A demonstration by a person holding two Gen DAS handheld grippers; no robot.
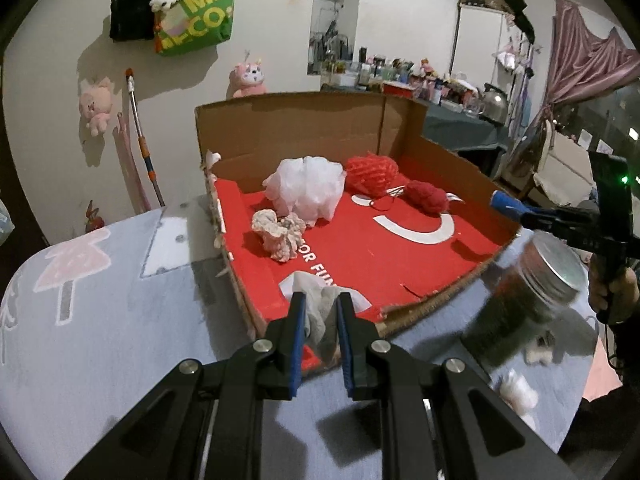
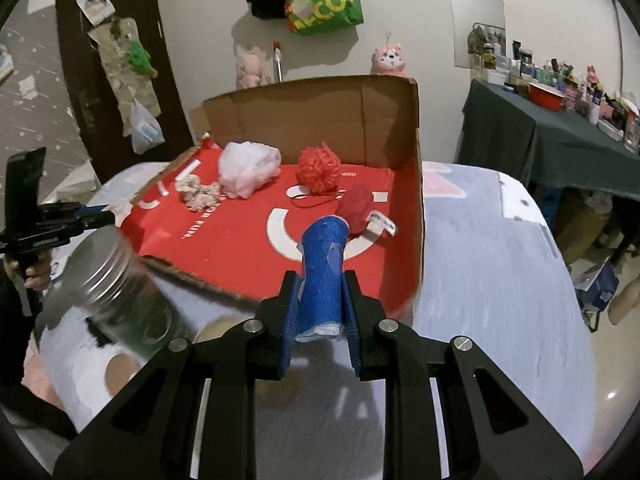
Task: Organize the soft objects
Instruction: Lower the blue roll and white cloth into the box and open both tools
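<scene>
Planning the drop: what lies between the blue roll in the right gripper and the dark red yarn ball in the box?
Nothing: in the right wrist view only bare red box floor separates the blue roll from the dark red yarn ball.

Both wrist views angled down, close, sharing cardboard box (image 1: 304,128) (image 2: 312,112)

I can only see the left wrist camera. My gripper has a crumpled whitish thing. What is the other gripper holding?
Observer: The right gripper is shut on a blue roll, with a whitish end showing at the bottom.
Operator: Is it over the box?
Observer: Its tip points over the cardboard box's red floor, near the dark red yarn ball.
Operator: What's behind me on the left?
Observer: A dark door with a green plush toy hanging on it.
</scene>
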